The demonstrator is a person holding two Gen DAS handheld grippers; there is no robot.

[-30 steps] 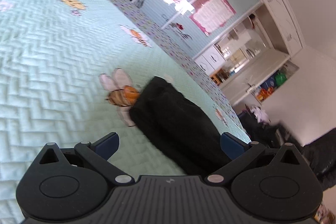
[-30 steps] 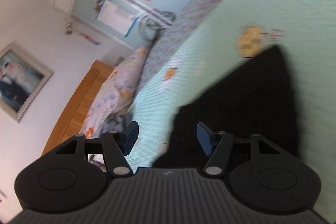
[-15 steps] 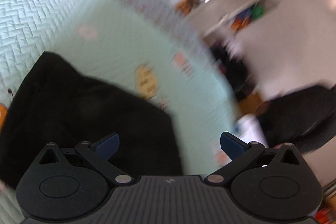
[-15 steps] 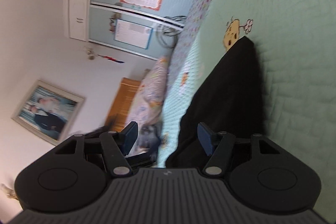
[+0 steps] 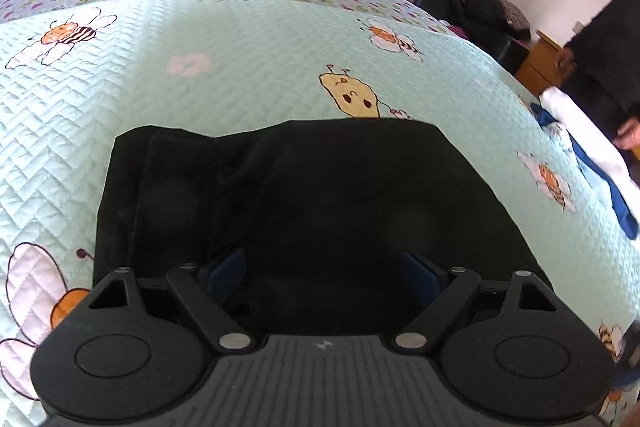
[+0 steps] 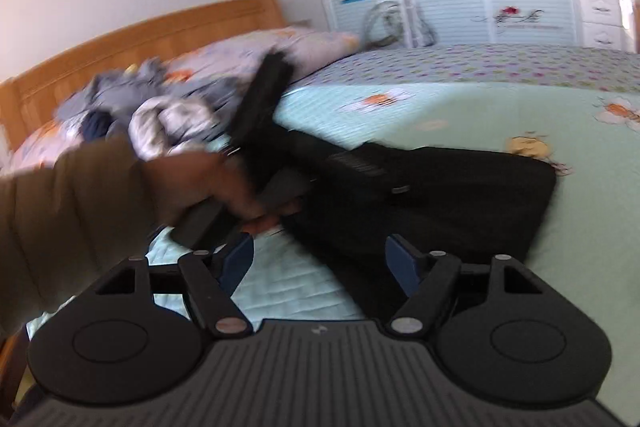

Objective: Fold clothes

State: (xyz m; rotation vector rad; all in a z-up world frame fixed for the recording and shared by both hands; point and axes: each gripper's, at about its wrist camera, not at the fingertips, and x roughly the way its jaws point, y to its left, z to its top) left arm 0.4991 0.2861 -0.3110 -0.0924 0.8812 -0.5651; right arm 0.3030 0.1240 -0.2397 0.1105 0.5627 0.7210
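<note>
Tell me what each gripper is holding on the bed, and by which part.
Nothing is held. The left gripper is closing over the black garment without pinching it; the right gripper is opening, empty, at the garment's near edge.

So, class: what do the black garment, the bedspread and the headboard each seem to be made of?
Black garment: soft matte fabric, probably knit; it creases with no shine. Bedspread: quilted cloth, pale green; stitched zigzag ridges and bee pictures show. Headboard: wood or wood-look panel, orange-brown with a smooth, slightly glossy face.
</note>
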